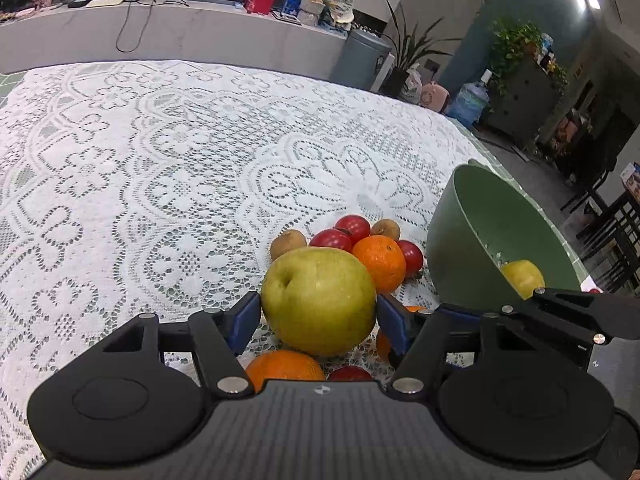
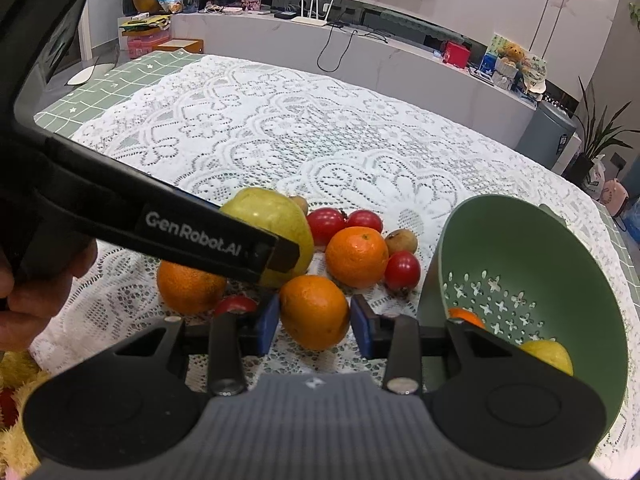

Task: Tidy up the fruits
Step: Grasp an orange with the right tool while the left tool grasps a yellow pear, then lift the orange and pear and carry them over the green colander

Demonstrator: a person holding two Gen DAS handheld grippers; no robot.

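Your left gripper [image 1: 319,312] clamps the green pear [image 1: 318,300]; your right gripper [image 2: 314,322] pinches an orange [image 2: 314,312]. Both sit in the fruit pile on the lace tablecloth [image 2: 280,128]. Beside it, the tilted green colander [image 2: 560,248] holds a yellow fruit [image 2: 548,354] and another orange [image 2: 466,316]. "GenRobot.AI" marks the left gripper's arm [image 2: 192,236].

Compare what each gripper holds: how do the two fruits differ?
The left gripper clamps a yellow-green pear; the right gripper clamps an orange. The pear is clearly bigger and smoother; the orange is dimpled. Both sit among loose fruit on the lace tablecloth.
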